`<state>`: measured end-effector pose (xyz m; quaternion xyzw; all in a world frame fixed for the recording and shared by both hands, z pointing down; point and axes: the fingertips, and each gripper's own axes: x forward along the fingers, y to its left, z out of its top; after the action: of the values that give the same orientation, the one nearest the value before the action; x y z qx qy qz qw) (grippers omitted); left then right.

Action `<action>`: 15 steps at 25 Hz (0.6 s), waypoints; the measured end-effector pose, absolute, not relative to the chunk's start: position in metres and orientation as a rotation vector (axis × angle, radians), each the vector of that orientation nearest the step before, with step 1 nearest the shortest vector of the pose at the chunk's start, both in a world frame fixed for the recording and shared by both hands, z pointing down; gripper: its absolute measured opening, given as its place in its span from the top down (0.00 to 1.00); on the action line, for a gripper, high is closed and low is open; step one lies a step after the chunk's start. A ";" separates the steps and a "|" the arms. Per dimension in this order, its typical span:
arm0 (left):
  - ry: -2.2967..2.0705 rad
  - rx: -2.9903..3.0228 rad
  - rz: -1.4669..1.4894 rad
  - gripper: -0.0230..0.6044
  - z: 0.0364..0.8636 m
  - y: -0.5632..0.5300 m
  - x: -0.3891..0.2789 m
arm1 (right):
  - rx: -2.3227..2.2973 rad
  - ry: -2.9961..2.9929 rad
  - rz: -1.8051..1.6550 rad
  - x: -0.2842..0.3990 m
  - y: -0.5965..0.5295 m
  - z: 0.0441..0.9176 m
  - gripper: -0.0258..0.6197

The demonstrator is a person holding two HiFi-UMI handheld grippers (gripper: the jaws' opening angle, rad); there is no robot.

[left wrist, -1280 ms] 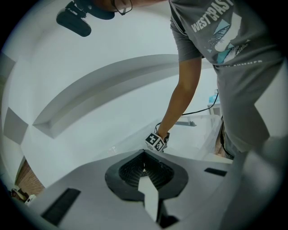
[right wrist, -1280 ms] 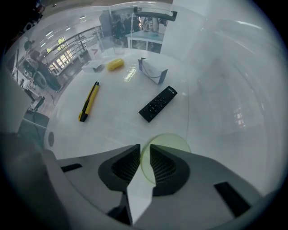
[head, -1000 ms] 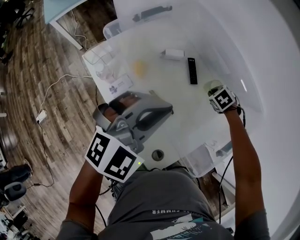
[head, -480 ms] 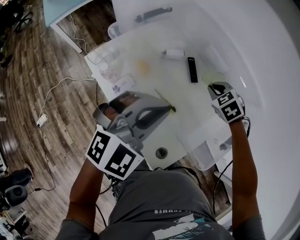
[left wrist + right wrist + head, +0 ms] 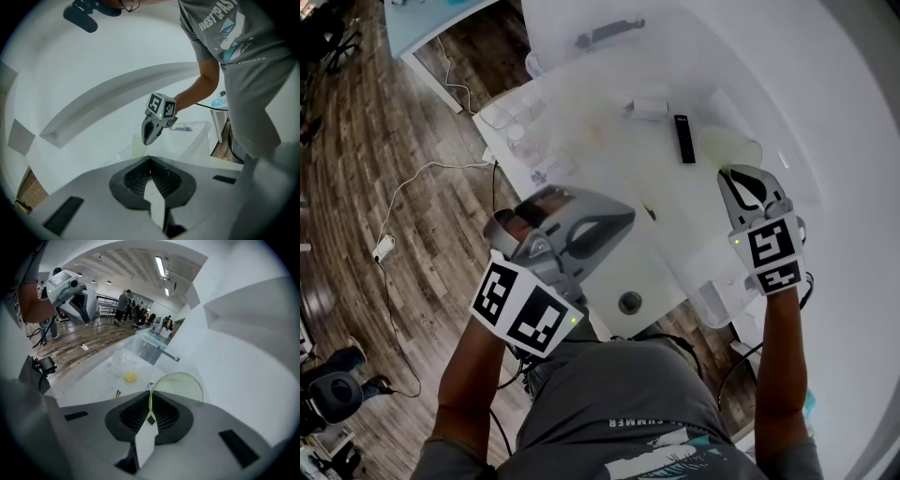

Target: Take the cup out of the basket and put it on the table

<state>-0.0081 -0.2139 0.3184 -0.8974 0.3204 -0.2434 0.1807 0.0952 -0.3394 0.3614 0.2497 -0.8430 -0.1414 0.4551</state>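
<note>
Left gripper (image 5: 150,160) and right gripper (image 5: 151,397): grey moulded shells with black ribbed pads inside the jaws. The left cube (image 5: 528,314) and right cube (image 5: 773,253) are white, printed with black square markers, each with a small green light. Clothing: grey short-sleeved T-shirt (image 5: 619,403) with white lettering and a teal graphic. A black cable (image 5: 739,364) hangs beside the right forearm.
</note>
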 end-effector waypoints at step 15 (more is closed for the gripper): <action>0.917 -2.542 -0.688 0.95 0.326 -0.190 -0.037 | 0.515 -2.214 -0.574 0.014 -0.235 0.292 0.92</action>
<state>-0.0373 -0.1905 0.3263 -0.8973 0.3238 -0.2430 0.1757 0.0138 -0.2351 0.2919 0.2023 -0.8703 -0.2257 0.3883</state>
